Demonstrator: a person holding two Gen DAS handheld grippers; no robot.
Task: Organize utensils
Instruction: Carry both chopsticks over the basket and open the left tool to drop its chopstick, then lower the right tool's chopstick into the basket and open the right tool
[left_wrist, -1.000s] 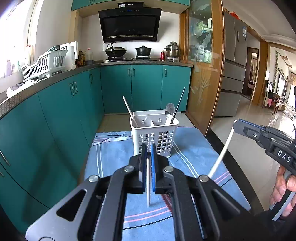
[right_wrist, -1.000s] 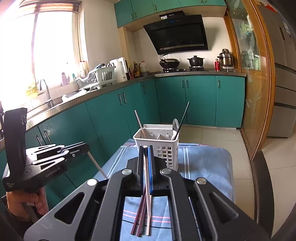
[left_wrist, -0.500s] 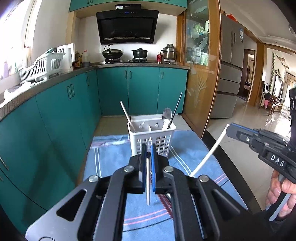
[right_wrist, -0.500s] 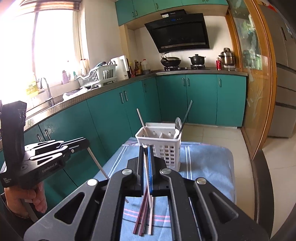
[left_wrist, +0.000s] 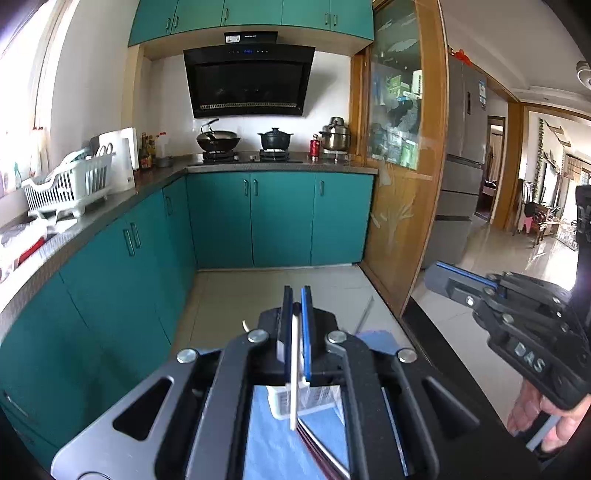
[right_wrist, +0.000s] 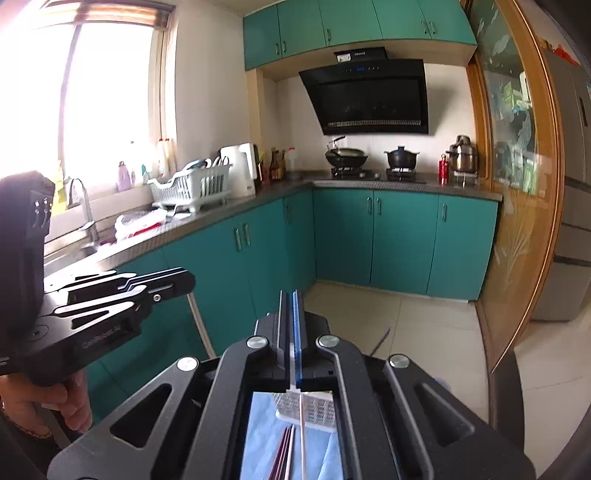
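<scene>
My left gripper (left_wrist: 295, 295) is shut on a white chopstick (left_wrist: 293, 380) that hangs down below the jaws. My right gripper (right_wrist: 291, 299) is shut on another white chopstick (right_wrist: 302, 424). Both are raised and tilted up toward the kitchen. The white utensil basket (left_wrist: 284, 402) shows only through the gap under each gripper (right_wrist: 306, 410), on the blue cloth (left_wrist: 266, 443). A white chopstick tip (left_wrist: 245, 326) and a dark chopstick (left_wrist: 364, 314) stick up from it. Dark red chopsticks (right_wrist: 282, 454) lie on the cloth.
Teal cabinets (left_wrist: 280, 218) run along the left and far wall. A white dish rack (left_wrist: 66, 184) stands on the counter, a stove with pots (left_wrist: 273, 142) at the back. A wooden glass door (left_wrist: 399, 166) is on the right. The table's dark edge (left_wrist: 428, 332) curves right.
Both grippers have lifted and tilted upward with their chopsticks, so the basket and cloth dropped from mid-frame to below the jaws.
</scene>
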